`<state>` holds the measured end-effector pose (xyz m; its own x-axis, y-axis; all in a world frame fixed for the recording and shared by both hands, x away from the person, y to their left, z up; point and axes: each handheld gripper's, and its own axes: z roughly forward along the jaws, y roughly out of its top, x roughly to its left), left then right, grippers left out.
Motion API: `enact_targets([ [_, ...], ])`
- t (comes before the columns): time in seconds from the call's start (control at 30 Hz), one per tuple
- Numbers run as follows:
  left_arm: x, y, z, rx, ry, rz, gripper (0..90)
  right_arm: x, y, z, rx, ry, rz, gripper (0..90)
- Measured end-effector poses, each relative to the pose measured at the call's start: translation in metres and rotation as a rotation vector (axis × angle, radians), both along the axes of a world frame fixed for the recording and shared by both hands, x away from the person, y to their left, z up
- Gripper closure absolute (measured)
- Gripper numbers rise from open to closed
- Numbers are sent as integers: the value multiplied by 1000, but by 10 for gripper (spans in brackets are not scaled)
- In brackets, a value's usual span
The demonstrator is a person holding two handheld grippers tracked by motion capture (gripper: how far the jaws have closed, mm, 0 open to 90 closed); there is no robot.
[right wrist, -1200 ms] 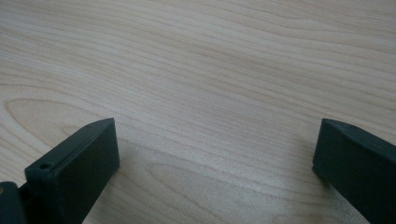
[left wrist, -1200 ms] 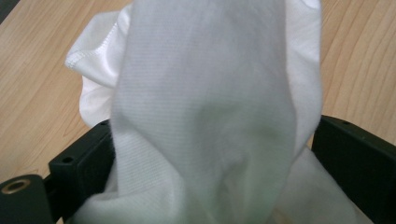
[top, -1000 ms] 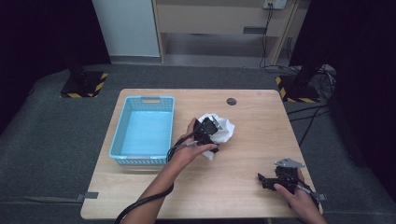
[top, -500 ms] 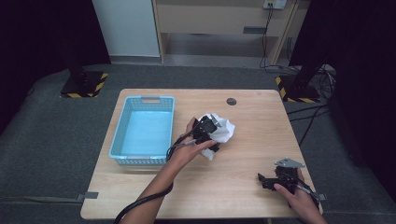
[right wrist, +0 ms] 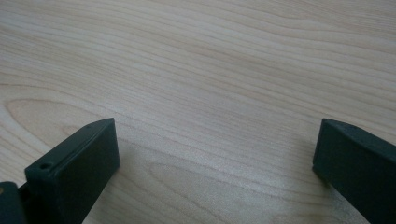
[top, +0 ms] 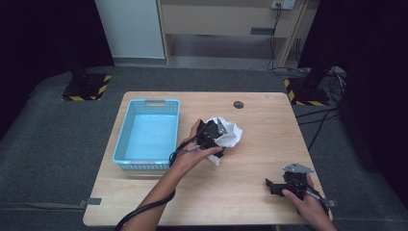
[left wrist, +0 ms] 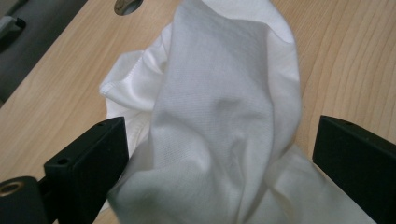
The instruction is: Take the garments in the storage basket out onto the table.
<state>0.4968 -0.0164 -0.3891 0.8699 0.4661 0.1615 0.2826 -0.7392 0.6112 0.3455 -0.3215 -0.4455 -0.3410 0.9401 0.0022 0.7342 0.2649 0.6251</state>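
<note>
Where the wooden table [top: 250, 192] spreads, a blue basket [top: 146, 134] sits left; crumpled white cloth [top: 230, 133] lies mid-table, between the left gripper [left wrist: 219, 154]'s parted jaws; right gripper [top: 275, 186], jaws apart, rests near-right.

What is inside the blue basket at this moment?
The blue basket shows a bare pale-blue floor, nothing in it. The white cloth lies beside it on the table, between the left gripper jaws.

The left forearm is stretched forward and to the right, its left gripper [top: 215, 136] held mid-worktop with fingers [left wrist: 88, 158] spread wide apart. The right gripper [top: 272, 185] is held low near the front right corner, pointed left, its fingers [right wrist: 77, 165] likewise spread apart.
</note>
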Motion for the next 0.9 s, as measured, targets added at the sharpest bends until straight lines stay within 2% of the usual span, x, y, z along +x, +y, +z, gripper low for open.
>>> enact_targets([
  [0.1, -1, -1, 2, -8, -5, -5, 29, 0, 0, 0, 1, 1, -1, 3],
  [0.2, -3, -3, 3, 9, -20, -20, 28, 0, 0, 0, 0, 1, -1, 3],
  [0.37, -7, -5, 3, 11, -37, -37, 28, 0, 0, 0, 0, 0, 0, 3],
  [0.47, -10, -5, 2, 1, -44, -48, 27, 0, 0, 0, 0, 0, 0, 3],
  [0.67, -11, 0, 5, 10, -67, -33, 23, 0, 0, 0, 0, 0, 0, 3],
  [0.73, -10, 3, 6, -4, -57, -28, 25, 0, 0, 0, 0, 1, -1, 3],
  [0.9, -10, 6, 10, -21, -69, -21, 24, 0, 0, 0, 0, 1, -1, 3],
])
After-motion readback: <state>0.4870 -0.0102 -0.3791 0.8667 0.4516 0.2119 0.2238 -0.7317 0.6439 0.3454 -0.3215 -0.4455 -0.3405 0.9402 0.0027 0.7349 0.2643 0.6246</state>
